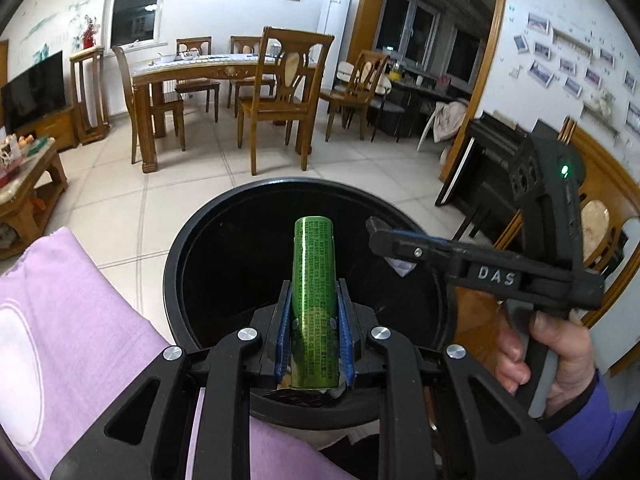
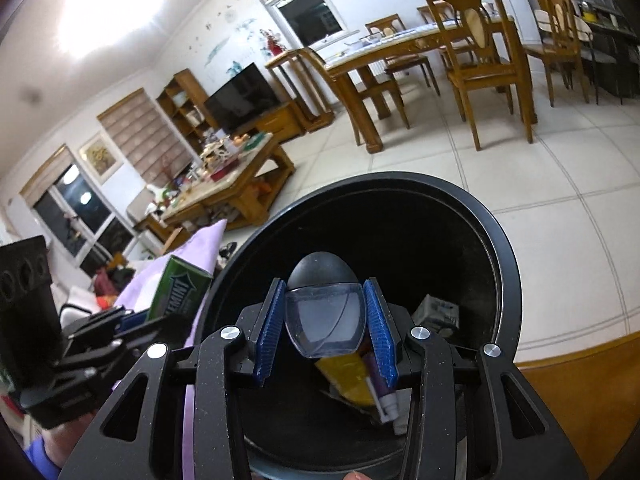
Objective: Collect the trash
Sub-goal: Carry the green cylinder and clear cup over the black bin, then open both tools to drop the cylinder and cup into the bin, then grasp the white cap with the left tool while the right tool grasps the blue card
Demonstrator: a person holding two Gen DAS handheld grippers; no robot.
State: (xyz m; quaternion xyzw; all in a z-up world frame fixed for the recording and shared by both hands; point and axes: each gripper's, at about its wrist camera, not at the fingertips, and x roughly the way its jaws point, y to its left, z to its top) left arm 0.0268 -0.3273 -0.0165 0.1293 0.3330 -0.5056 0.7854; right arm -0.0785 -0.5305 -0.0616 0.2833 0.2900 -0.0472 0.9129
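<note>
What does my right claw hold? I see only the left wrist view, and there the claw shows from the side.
Observer: The right claw is shut on a dark case with a clear lid.
Operator: And what lies in the bin already? For me its inside is too dark.
Observer: In the bin there are a yellow wrapper, a purple tube and a white carton.
</note>
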